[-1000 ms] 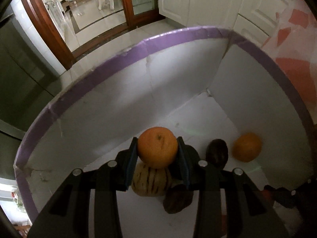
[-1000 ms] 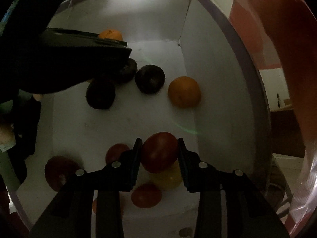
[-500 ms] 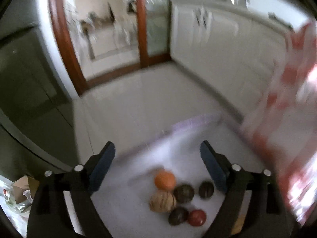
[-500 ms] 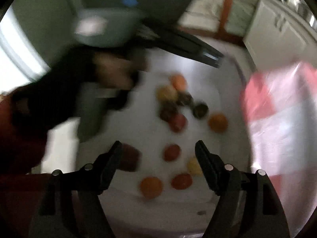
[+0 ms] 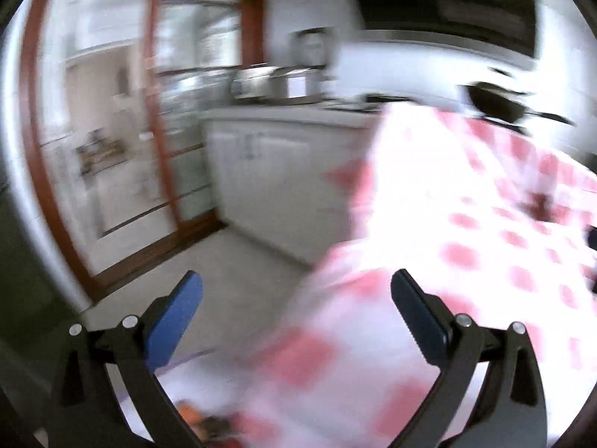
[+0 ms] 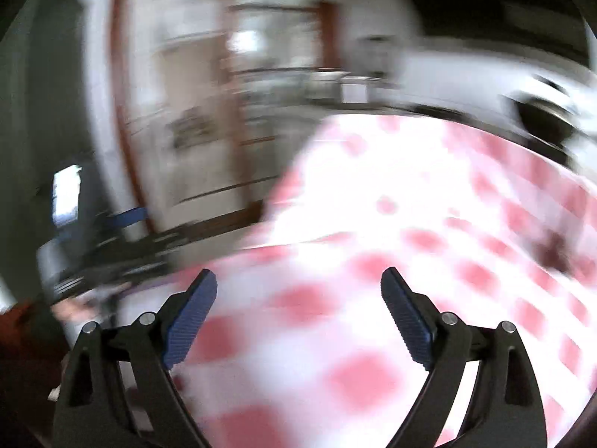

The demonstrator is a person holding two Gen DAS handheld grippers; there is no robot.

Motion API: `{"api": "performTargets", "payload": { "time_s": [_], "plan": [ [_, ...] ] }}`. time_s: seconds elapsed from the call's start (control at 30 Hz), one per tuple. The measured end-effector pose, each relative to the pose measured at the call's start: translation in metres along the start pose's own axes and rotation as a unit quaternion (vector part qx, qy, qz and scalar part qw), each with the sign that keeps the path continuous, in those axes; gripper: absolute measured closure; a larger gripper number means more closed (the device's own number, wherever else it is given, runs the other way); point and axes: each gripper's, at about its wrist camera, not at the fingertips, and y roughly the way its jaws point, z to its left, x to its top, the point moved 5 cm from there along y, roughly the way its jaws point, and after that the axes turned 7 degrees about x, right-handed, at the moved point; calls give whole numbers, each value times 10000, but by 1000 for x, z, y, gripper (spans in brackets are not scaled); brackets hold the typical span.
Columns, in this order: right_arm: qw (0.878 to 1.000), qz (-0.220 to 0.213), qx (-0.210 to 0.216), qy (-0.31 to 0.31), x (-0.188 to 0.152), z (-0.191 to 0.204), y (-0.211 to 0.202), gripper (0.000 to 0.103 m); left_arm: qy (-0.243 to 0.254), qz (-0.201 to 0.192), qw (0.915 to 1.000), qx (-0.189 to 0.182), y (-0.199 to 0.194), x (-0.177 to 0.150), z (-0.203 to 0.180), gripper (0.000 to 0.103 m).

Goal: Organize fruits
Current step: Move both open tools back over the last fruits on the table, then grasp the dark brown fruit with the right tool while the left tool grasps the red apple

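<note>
With both tools spread and carrying nothing, I face the red-checked cloth [image 6: 373,336] on the counter; only an orange blur of fruit [image 5: 188,416] shows, at the bottom left beneath my left tool [image 5: 296,298], nearer than my right tool [image 6: 298,296].

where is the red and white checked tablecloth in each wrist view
Left wrist: the checked tablecloth fills the right half, behind the open left gripper.
Right wrist: the same cloth covers the centre and right, under the open right gripper.
Shared landmark: the dark pan at the upper right, just past the cloth's far edge, blurred in both views.
</note>
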Motion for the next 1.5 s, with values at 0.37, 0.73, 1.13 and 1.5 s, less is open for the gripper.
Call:
{"api": "performTargets", "payload": {
  "time_s": [0.37,0.73,1.13,1.5],
  "plan": [
    [9366,-1046,-2081,2618,-60,-256,-87,16,-555,493,9740,-2141,51,73,-289,2],
    [9228,-1157,-2248,2908,-84,-275,-95,16,-1057,721,9709,-2023,127,69,-416,2],
    [9351,67,-2852,2102,-61,-312,-24,32,-809,872,9592,-2566,135,58,-406,2],
    [9366,1035,-2480,2249,-50,-388,60,46,-1055,1127,9574,-2441,153,54,-398,2]
  ]
}}
